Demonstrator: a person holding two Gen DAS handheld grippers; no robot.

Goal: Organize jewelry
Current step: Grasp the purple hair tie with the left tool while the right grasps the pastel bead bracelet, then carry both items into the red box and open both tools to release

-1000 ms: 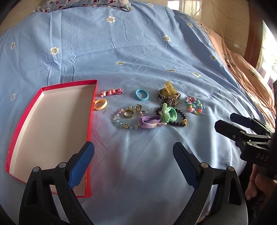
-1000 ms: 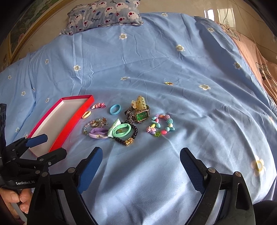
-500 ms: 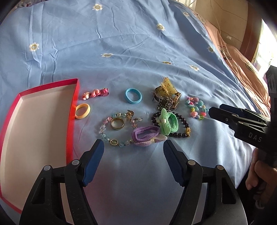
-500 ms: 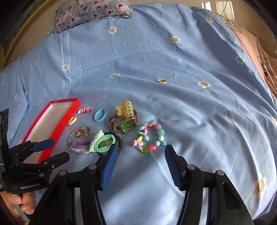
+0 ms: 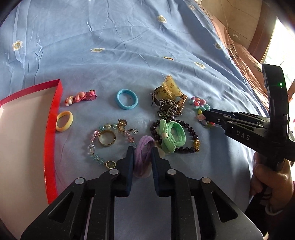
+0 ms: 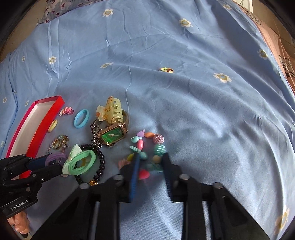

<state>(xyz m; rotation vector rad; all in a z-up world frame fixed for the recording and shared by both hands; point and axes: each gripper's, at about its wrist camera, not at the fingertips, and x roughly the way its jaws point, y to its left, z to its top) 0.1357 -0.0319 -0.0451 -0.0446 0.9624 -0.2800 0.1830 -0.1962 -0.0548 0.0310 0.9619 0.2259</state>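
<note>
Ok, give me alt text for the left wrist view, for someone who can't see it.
The left gripper has just closed its jaws on a purple hair tie lying on a blue flowered bedsheet. Around it lie bracelets, rings and a watch, with an open red box at the left and the right gripper reaching in.

Blue bedsheet (image 5: 129, 46) w/ white daisy print, creased, fills most of both views. Patterned pillow (image 6: 55, 11) at far left edge, right-wrist view. Pinkish-brown blanket (image 5: 237, 53) w/ dark cartoon print along far right. Wooden bed frame (image 5: 261, 37) beyond it.
</note>
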